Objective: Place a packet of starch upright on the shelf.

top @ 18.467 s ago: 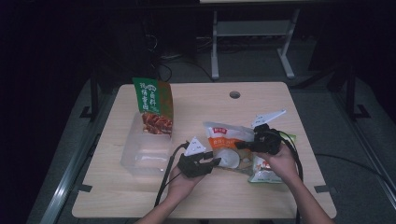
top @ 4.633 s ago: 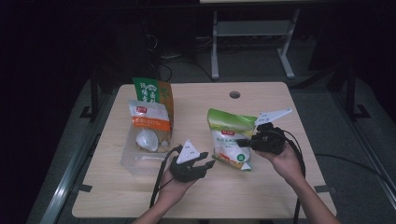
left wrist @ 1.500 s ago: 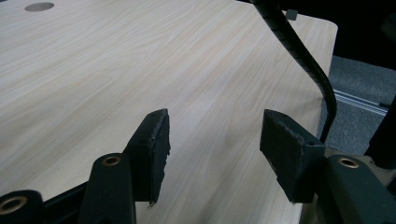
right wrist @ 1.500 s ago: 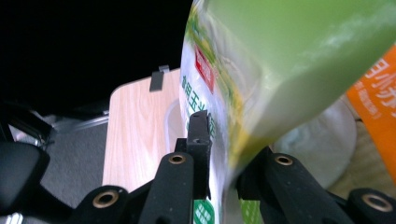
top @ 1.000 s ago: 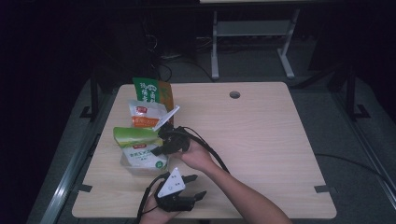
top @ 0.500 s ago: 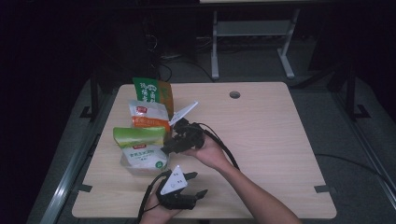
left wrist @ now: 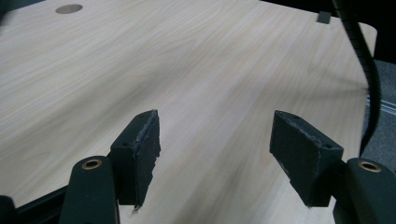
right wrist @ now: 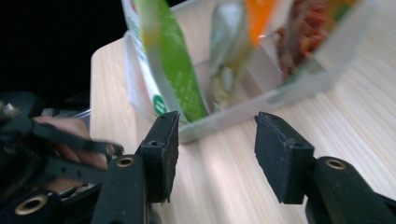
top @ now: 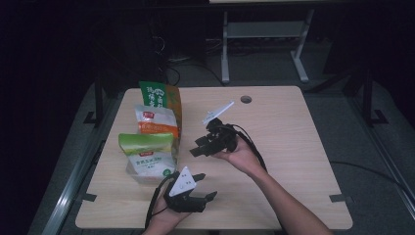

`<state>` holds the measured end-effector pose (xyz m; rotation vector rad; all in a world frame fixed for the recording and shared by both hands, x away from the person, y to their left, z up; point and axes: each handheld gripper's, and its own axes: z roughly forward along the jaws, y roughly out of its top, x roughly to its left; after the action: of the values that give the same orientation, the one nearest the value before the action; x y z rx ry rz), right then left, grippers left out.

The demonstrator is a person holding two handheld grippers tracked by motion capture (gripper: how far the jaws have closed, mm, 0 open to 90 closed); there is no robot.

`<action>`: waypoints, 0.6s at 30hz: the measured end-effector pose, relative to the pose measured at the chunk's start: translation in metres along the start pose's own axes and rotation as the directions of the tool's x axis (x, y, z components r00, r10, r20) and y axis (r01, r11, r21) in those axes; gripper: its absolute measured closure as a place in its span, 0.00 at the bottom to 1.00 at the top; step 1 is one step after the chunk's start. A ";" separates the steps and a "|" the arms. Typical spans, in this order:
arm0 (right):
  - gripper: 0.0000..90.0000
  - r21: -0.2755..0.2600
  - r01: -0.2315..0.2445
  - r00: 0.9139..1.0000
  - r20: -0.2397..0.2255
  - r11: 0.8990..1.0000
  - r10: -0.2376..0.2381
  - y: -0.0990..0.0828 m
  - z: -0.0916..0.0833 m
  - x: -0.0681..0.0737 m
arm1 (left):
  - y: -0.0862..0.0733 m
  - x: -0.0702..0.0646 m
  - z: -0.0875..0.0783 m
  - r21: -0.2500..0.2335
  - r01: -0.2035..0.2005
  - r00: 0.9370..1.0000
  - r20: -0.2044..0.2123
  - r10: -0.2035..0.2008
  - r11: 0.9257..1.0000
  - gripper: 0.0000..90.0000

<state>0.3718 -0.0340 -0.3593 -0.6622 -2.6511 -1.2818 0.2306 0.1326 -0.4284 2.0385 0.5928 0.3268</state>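
Since the clear plastic bin (top: 139,175) at the left of the table (top: 293,147) already carries every snack bag to be seen, the packing looks to be all but finished; the green-topped white bag (top: 147,154) stands nearest the person, the white-and-orange bag (top: 155,121) behind it, and the tall green-and-brown bag (top: 161,95) at the far end, all three upright and pressed one against the next; no loose bag lies on the bare wood to the right. The right gripper (top: 198,148) is held just beside the bin, its jaws turned toward the bags; those jaws have just been opening and stand moderately apart with nothing between them; in the right gripper view the bin's wall (right wrist: 299,79) lies a little beyond the pads, with the green-topped bag (right wrist: 175,70) leaning inside it, so the bag appears set down and let go. The left gripper (top: 204,186) rests low near the table's front edge in the person's left hand (top: 161,223); its jaws have also been opening and stand wide over bare wood, as the left gripper view makes plain, gripping nothing. What is left, as I judge it, is small: the right hand (top: 240,154) has to draw clear of the bin; the bags might want a nudge to sit straighter, since the front one overhangs the rim; whether further things wait off the table cannot be told.
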 end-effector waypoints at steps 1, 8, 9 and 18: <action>0.52 -0.006 -0.012 1.000 0.003 1.000 0.012 -0.004 -0.002 -0.002 | 0.000 0.001 0.001 0.000 -0.001 1.000 -0.004 0.001 1.000 0.36; 0.50 -0.029 -0.071 0.996 0.043 0.997 0.073 -0.026 -0.022 -0.018 | 0.000 0.005 0.005 0.014 0.020 1.000 0.004 -0.020 1.000 0.36; 0.50 -0.027 -0.080 0.995 0.049 0.996 0.081 -0.029 -0.025 -0.020 | -0.001 0.006 0.006 0.014 0.032 0.999 0.009 -0.032 0.999 0.36; 0.45 -0.040 -0.130 0.987 0.086 0.991 0.133 -0.052 -0.052 -0.037 | -0.001 0.006 0.009 0.017 0.023 1.000 0.014 -0.023 1.000 0.36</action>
<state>0.3781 -0.1145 -0.3749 -0.9035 -2.6077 -1.2933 0.2393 0.1295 -0.4336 2.0470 0.6119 0.2941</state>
